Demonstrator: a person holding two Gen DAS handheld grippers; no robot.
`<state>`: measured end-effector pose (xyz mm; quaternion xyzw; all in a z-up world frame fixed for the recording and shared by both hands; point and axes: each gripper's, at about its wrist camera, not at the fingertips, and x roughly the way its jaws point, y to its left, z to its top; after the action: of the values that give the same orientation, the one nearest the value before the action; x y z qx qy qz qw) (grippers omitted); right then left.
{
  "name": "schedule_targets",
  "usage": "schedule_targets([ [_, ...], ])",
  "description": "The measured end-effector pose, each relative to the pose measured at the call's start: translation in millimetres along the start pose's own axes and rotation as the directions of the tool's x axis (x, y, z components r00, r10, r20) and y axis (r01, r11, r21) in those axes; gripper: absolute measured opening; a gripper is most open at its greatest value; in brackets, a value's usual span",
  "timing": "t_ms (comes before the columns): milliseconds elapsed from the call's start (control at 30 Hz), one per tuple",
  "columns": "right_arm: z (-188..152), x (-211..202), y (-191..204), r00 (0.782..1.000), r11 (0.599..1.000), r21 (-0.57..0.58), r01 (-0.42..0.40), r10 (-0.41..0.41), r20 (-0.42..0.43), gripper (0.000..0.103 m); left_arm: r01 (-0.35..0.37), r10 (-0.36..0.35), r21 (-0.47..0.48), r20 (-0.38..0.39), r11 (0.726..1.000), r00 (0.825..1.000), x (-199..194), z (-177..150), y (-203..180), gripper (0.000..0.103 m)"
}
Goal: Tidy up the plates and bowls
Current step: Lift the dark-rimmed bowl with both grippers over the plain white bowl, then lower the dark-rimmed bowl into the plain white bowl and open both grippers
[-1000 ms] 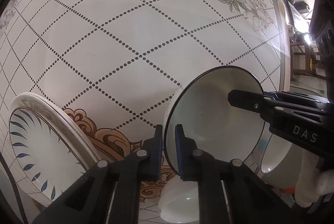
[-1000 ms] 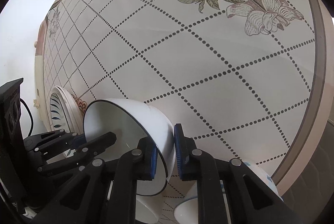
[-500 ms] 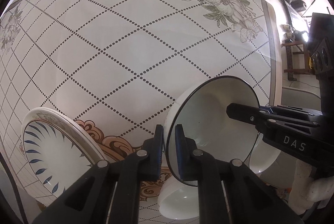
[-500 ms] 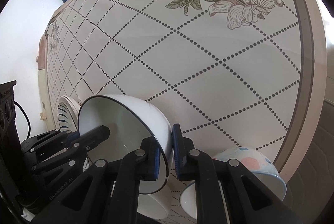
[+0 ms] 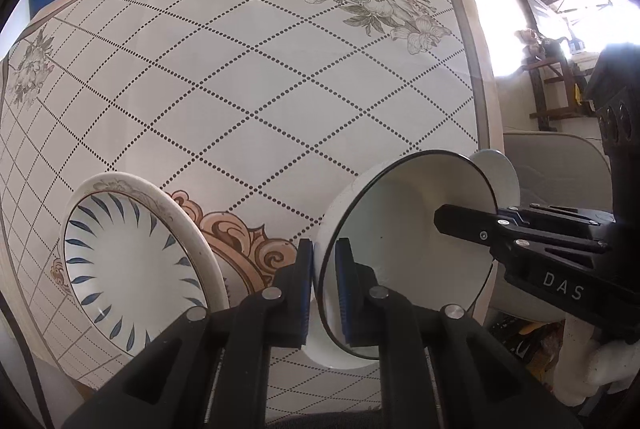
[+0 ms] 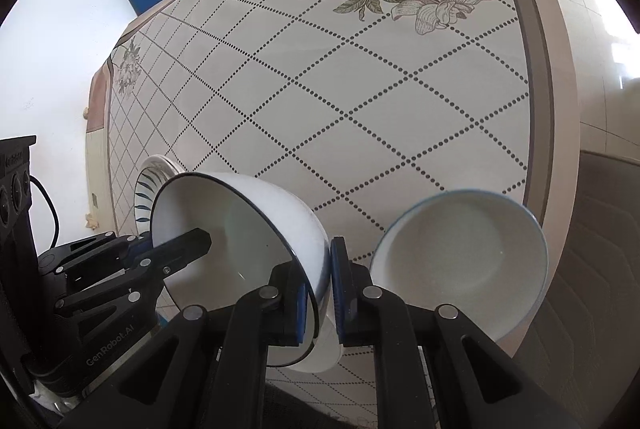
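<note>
A white bowl with a thin black rim [image 5: 404, 245] [image 6: 244, 229] hangs tilted above the table, held from two sides. My left gripper [image 5: 325, 269] is shut on its rim at the left. My right gripper [image 6: 322, 285] is shut on the opposite rim, and one of its fingers [image 5: 472, 229] reaches inside the bowl. A plain white bowl [image 5: 340, 355] [image 6: 320, 353] sits on the table just under the held one. A plate with blue strokes [image 5: 132, 269] [image 6: 150, 185] lies at the left, and a blue-rimmed bowl [image 6: 460, 257] [image 5: 500, 173] at the right.
The tablecloth [image 5: 260, 101] [image 6: 360, 101] has a dotted diamond grid and flower prints, and stretches away behind the dishes. Its right edge [image 6: 556, 149] drops to the floor. A padded seat [image 6: 592, 269] stands beyond that edge.
Both grippers have risen with the black-rimmed bowl between them. The table looks farther off, and the blue-rimmed bowl and the plate show more fully.
</note>
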<state>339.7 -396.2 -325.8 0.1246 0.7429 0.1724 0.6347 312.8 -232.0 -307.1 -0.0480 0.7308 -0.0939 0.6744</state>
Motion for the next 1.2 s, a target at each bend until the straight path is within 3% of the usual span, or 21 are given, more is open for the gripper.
schedule_targets([
  [233,-52.8,6.5,0.9,1.000,1.000,0.014,-0.005,0.005,-0.013,0.012,0.004,-0.004,0.015,-0.032,1.000,0.999,2.5,-35.2,0.5,0.009],
  [467,-78.3,37.3,1.7,0.999,1.000,0.017,0.024,-0.023,-0.044,0.012,-0.019,0.020,0.016,-0.085,1.000,0.996,26.4,-53.8,3.0,0.009],
  [1200,-78.9,67.6,8.8,0.991,0.997,0.025,0.078,-0.075,-0.109,0.012,-0.095,0.100,0.055,-0.095,0.994,0.991,46.9,-56.2,-21.5,0.010],
])
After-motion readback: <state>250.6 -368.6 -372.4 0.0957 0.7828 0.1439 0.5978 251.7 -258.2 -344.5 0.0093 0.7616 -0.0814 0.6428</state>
